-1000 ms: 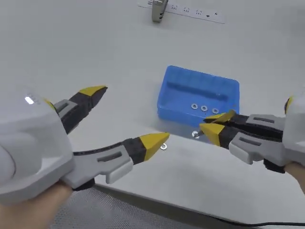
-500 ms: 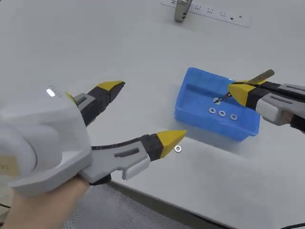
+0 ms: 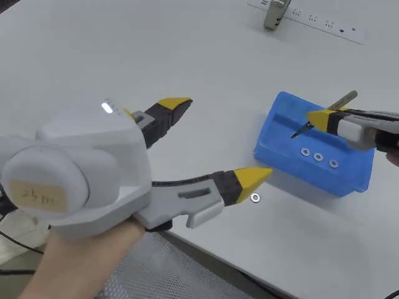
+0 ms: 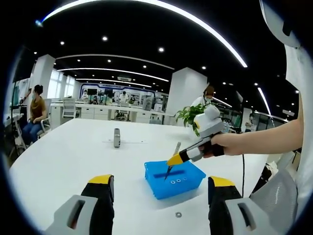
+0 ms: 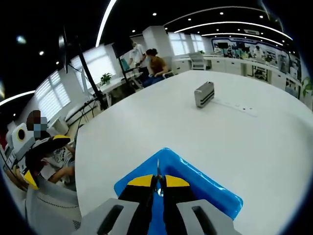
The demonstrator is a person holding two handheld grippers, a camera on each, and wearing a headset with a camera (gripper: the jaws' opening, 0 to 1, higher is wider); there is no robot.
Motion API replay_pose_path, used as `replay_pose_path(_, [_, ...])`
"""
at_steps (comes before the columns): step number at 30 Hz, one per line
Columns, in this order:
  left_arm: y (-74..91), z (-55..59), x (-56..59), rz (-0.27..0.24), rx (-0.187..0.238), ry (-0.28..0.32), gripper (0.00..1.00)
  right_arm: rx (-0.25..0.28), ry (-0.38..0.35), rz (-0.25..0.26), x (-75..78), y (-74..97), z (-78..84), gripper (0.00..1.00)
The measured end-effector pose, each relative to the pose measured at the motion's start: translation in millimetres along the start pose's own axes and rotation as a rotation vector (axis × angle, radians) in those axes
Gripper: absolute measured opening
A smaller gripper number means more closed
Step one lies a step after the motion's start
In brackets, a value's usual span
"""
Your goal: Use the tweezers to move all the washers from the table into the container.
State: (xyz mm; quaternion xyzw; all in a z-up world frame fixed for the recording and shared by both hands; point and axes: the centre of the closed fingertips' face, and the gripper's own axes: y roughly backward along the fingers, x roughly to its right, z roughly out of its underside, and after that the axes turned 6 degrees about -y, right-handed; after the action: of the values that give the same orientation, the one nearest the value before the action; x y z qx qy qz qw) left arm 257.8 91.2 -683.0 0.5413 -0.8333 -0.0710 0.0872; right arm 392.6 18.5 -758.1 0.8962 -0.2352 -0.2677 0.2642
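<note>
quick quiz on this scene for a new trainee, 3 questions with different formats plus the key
1. Count: how many washers lie flat inside the blue container?
2. True or false: the left gripper is shut on the tweezers.
3. Pick one: the loose washer lies
A) on the container's rim
B) on the table, close to one of the left gripper's fingers
C) on top of the right gripper

Key
1. Three.
2. False: the left gripper is open and holds nothing. The right gripper is shut on the tweezers, which point down into the container.
3. B.
</note>
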Motion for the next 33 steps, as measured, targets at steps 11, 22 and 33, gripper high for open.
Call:
replay_pose_path(11, [0.5, -1.5, -0.2, 0.01, 0.006, 0.009, 0.8, -0.051, -0.033, 0.018, 3.9, -1.5, 9.9, 0.03])
replay_pose_path(22, [1.2, -0.7, -2.0, 0.004, -0.001, 0.008, 0.8, -0.077, -0.011, 0.028, 0.5, -4.1, 17.5, 0.03])
replay_pose_path(33, [1.1, 1.1, -2.6, 0.002, -0.01, 0.008, 0.8, -0.07, 0.026, 0.023, -2.8, -2.7, 17.1, 0.04])
